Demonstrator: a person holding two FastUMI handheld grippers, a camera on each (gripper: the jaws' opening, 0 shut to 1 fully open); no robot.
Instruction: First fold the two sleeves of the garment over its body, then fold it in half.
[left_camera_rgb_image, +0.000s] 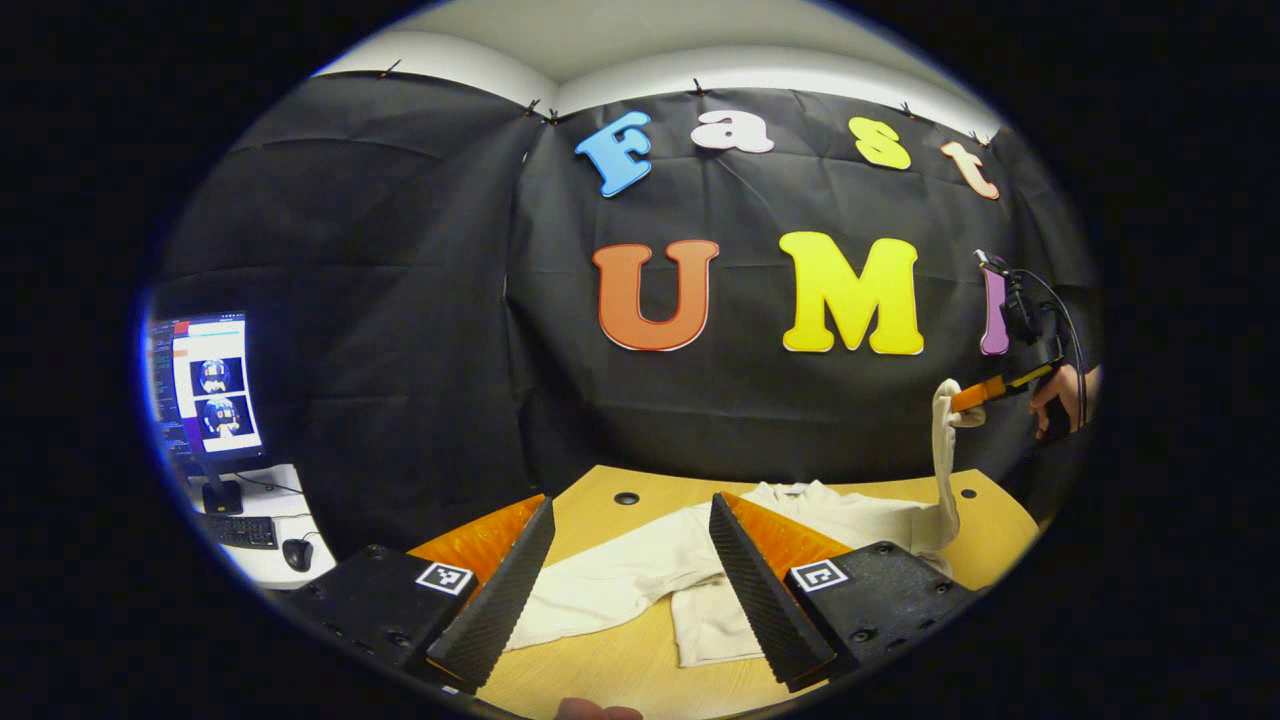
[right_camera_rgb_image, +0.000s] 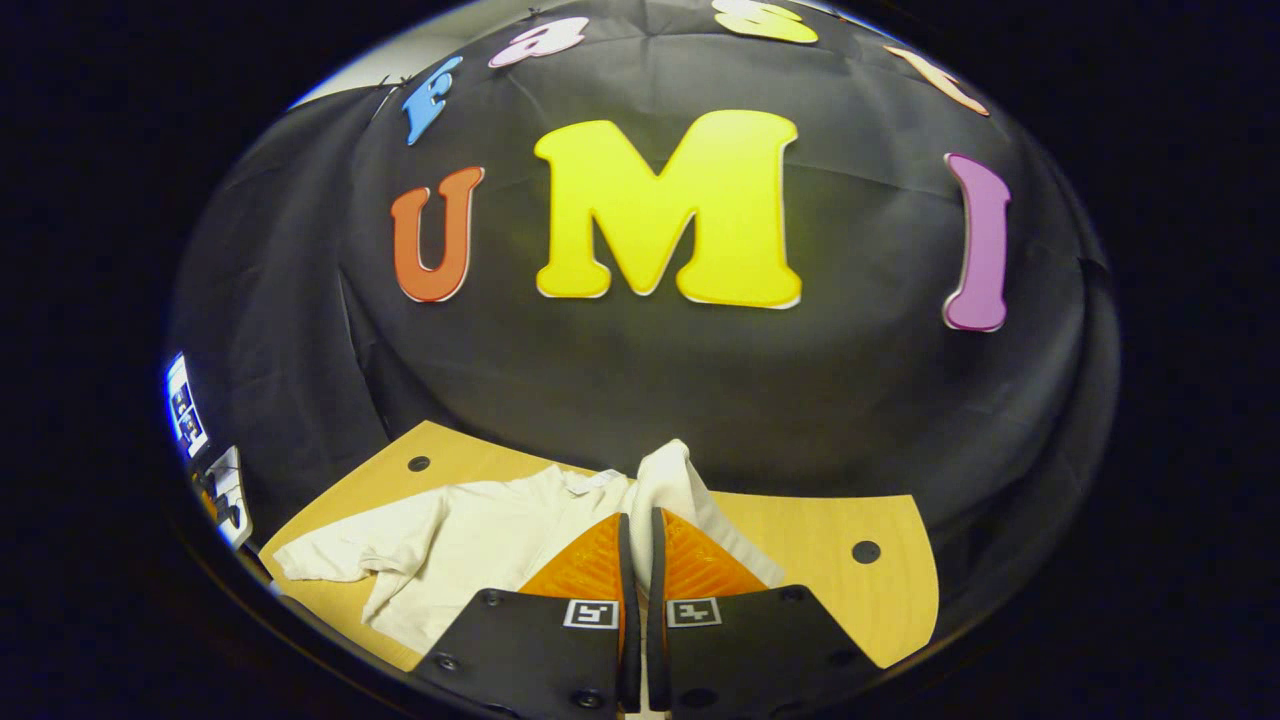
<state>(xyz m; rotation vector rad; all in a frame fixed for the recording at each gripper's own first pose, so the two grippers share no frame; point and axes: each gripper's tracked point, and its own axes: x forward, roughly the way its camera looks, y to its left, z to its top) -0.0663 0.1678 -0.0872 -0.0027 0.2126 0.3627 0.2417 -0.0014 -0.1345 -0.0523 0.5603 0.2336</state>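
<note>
Left gripper hovers with fingers spread above the tabletop.
Across that tabletop I see the cream garment lying flat; my right gripper pinches one sleeve, lifting it upright.

Black cloth walls the booth behind a wooden worktop, under a white ceiling, with a lit monitor, keyboard and mouse on a side desk.
</note>
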